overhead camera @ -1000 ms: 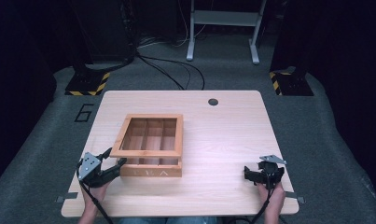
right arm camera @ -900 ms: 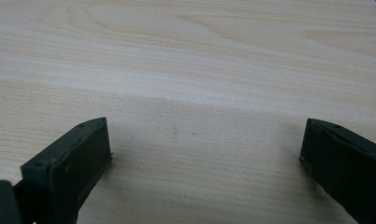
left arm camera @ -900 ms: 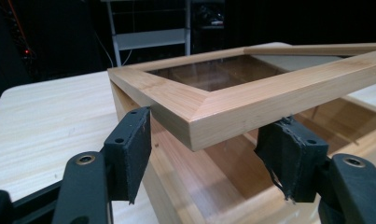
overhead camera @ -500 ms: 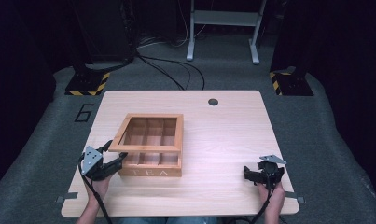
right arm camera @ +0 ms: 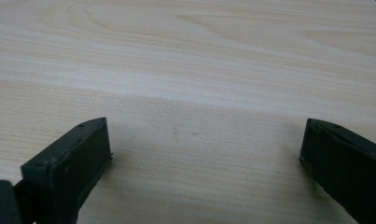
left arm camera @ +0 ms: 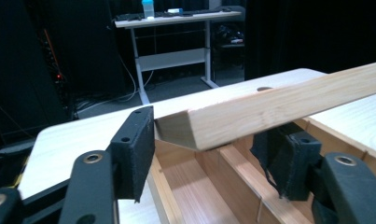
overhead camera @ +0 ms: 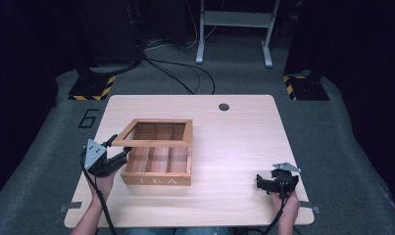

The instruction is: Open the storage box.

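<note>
1. High view: the lid of the wooden tea box now stands raised off its front-left side; a second ago it lay flat on the box, and half a second ago the left claw had only closed in on its corner. The box sits left of centre on the table, its compartments open to sight. The right claw rests near the front-right edge, unmoved across all three moments.

2. Left gripper view: the lid's corner sits between the jaws, tilted upward. The jaws are spread wide, one pad touching or just beside the corner and the other clear of it, so the lid looks levered, not clamped. I judge an opening is under way and barely started; the lid could slip back.

3. Right gripper view: jaws wide apart over bare table, holding nothing.
</note>
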`<action>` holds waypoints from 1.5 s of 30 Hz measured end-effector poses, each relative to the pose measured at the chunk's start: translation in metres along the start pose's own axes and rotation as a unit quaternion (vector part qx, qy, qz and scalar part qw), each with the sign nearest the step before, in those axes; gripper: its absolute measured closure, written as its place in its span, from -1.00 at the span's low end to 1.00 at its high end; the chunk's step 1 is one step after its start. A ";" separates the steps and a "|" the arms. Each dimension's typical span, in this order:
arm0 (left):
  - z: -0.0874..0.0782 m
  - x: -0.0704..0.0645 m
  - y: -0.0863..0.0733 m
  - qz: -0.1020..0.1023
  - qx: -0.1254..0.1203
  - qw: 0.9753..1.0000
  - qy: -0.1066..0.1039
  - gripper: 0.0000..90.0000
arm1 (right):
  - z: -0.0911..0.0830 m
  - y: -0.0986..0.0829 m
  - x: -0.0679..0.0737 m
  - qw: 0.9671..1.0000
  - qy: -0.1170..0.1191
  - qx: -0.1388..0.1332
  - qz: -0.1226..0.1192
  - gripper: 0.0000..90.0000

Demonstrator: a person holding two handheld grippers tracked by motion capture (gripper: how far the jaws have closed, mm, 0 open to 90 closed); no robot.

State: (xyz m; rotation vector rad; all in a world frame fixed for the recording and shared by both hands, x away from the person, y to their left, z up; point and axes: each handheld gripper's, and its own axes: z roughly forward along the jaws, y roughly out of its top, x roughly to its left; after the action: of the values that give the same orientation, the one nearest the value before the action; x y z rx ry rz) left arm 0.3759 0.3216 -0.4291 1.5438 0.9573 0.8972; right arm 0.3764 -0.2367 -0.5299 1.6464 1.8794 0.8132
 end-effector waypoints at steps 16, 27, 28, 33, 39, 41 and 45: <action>0.016 0.020 0.031 -0.014 -0.006 1.000 -0.013 0.07 | 0.000 0.000 0.000 1.000 0.000 0.000 0.000 -0.97; 0.024 0.028 0.032 -0.025 -0.003 1.000 -0.014 0.26 | 0.000 0.000 0.000 1.000 0.000 0.000 0.000 -0.97; 0.025 0.029 0.033 -0.024 -0.003 1.000 -0.013 0.27 | 0.000 0.000 0.000 1.000 0.000 0.000 0.000 -0.97; 0.027 0.031 0.034 -0.025 -0.006 1.000 -0.013 0.33 | 0.000 0.000 0.000 1.000 0.000 0.000 0.000 -0.97; 0.030 0.034 0.039 -0.024 0.003 1.000 -0.013 0.38 | 0.000 0.000 0.000 1.000 0.000 0.000 0.000 -0.97; 0.030 0.034 0.040 -0.025 0.003 1.000 -0.012 0.38 | 0.000 0.000 0.000 1.000 0.000 0.000 0.000 -0.97; 0.033 0.036 0.044 -0.028 0.006 0.999 -0.014 0.39 | 0.000 0.000 0.000 1.000 0.000 0.000 0.000 -0.97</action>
State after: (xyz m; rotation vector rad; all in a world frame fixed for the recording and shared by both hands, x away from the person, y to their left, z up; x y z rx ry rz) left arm 0.4257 0.3370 -0.3889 1.5285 0.9840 0.8295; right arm 0.3764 -0.2367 -0.5299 1.6465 1.8794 0.8131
